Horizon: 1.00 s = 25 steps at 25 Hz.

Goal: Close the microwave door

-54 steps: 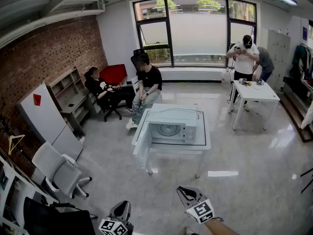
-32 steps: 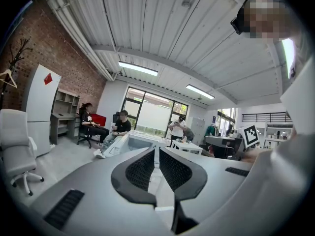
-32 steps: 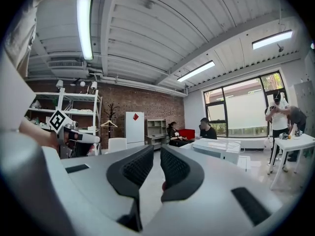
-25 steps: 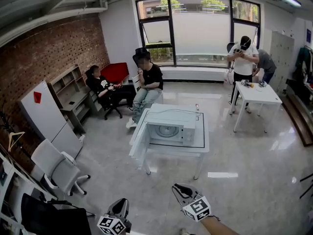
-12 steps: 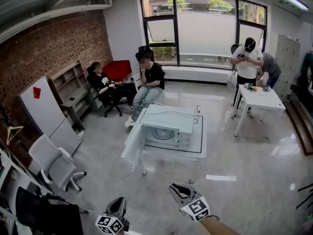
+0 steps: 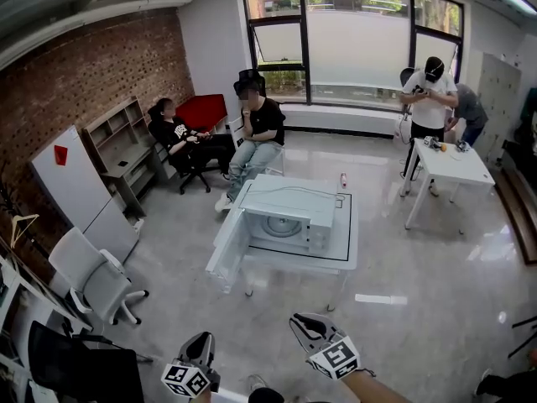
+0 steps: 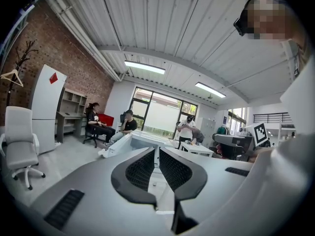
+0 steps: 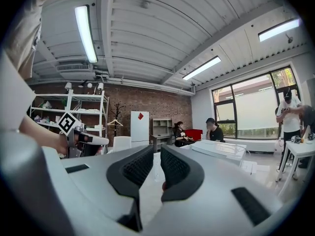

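The microwave door [image 6: 226, 248] hangs open leftward, well ahead; the left gripper [image 6: 200, 344] looks nearer than the right gripper [image 6: 304, 322], both jaws pressed together, empty.

brick wall [image 6: 109, 65] left | big window [image 6: 357, 44] rear | glossy grey floor [image 6: 419, 242] | white office chair [image 6: 92, 280]

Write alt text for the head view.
A white microwave sits on a table mid-room, its door swung open leftward. The left gripper and right gripper, both shut and empty, show at the bottom edge, short of it.
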{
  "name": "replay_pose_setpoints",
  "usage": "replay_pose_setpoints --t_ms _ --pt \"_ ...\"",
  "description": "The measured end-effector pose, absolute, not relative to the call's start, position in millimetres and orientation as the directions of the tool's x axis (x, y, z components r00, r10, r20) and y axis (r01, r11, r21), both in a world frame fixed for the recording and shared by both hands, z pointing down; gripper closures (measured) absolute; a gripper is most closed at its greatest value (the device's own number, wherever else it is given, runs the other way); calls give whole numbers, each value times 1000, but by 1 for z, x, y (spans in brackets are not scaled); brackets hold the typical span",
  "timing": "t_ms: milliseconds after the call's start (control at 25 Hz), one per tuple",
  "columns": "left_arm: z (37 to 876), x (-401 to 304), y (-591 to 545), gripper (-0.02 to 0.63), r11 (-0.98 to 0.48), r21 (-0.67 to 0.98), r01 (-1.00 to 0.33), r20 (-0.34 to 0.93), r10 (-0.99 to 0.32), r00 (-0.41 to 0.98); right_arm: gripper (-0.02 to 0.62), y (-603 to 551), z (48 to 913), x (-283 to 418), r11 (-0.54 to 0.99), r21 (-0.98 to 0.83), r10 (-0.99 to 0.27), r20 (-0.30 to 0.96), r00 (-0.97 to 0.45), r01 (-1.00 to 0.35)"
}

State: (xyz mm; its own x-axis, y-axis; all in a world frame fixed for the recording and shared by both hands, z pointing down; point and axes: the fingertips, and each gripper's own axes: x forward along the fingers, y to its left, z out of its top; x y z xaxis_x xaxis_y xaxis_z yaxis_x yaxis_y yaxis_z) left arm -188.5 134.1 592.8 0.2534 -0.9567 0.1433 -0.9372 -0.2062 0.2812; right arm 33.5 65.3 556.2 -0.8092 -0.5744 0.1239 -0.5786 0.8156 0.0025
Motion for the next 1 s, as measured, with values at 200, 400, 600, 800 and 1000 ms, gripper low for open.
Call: replay_pose_setpoints --t_ms 200,400,600,800,1000 --pt "595 -206 107 588 -225 285 -932 149 -950 275 565 47 559 18 807 2 -586 134 -799 -591" --pt "601 -232 64 588 -254 292 -922 170 -935 312 565 9 563 -3 782 -8 -616 150 -774 -624" --pt "603 -259 27 588 -296 300 -907 181 -916 359 565 -25 566 -28 752 -11 -650 155 -744 -659" --pt "606 -293 0 588 -330 298 -896 189 -899 395 565 -47 570 -57 720 -15 -683 163 -712 -694" --pt "617 -321 -25 588 -359 315 -878 193 -882 430 565 -64 573 -84 700 0 -703 180 -688 -714"
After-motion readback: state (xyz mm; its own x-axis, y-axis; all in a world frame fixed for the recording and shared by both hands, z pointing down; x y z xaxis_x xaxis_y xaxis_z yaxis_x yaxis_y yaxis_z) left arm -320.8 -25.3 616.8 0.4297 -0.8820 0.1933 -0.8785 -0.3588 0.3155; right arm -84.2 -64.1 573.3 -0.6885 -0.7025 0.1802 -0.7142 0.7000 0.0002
